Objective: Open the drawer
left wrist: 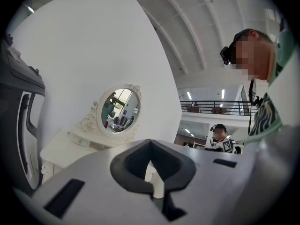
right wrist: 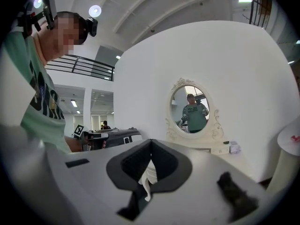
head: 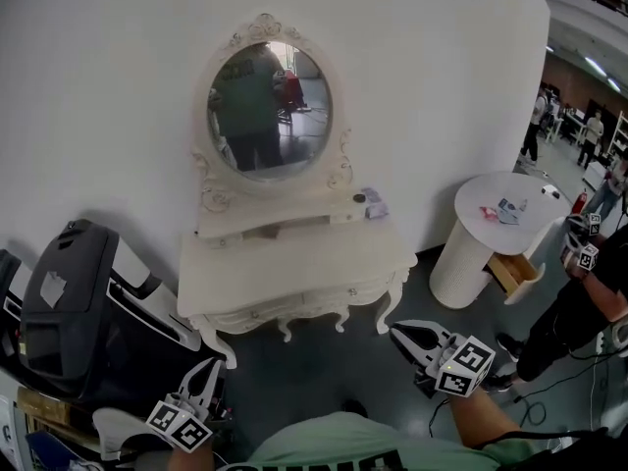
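A white dressing table (head: 294,259) with an oval mirror (head: 267,111) stands against the white wall. Its wide drawer front (head: 299,303) is closed under the tabletop. My left gripper (head: 208,370) is at the lower left and my right gripper (head: 397,331) at the lower right. Both are short of the table and point toward it. In the left gripper view the left gripper (left wrist: 150,142) is shut on nothing, with the mirror (left wrist: 119,110) far ahead. In the right gripper view the right gripper (right wrist: 150,142) is also shut and empty, and the mirror (right wrist: 191,109) lies ahead to the right.
A dark grey machine (head: 69,302) stands close at the left, beside the table. A round white side table (head: 500,234) with an open wooden drawer (head: 515,271) is at the right. Another person (head: 589,297) stands by it. Small items (head: 373,202) lie on the dressing table's shelf.
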`<state>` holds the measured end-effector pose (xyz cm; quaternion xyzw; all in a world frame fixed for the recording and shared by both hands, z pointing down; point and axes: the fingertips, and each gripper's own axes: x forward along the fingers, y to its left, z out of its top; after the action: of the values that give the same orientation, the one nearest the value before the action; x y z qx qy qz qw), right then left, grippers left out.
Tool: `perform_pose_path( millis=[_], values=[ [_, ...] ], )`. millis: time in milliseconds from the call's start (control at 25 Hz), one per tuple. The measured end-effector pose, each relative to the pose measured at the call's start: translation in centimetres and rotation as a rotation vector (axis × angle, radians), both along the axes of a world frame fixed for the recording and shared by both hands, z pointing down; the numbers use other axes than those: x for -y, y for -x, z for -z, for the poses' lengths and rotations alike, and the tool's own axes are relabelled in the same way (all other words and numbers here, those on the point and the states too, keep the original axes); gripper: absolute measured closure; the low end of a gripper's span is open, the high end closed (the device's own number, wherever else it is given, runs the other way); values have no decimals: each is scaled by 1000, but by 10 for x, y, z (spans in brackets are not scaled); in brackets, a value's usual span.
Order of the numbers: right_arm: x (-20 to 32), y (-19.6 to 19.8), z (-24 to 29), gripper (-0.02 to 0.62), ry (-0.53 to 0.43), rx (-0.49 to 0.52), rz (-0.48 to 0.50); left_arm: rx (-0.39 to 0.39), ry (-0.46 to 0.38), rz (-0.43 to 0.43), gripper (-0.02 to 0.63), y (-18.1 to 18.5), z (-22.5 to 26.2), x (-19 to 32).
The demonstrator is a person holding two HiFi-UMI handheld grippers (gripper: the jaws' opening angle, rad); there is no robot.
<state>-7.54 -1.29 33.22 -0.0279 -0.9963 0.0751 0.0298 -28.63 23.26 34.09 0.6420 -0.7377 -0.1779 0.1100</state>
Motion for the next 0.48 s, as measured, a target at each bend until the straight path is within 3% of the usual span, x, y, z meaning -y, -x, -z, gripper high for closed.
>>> perform_pose_path(
  millis=[480],
  values=[
    [168, 73, 23, 583, -56, 56, 187, 23, -16, 168, 609, 22, 32, 142]
  ],
)
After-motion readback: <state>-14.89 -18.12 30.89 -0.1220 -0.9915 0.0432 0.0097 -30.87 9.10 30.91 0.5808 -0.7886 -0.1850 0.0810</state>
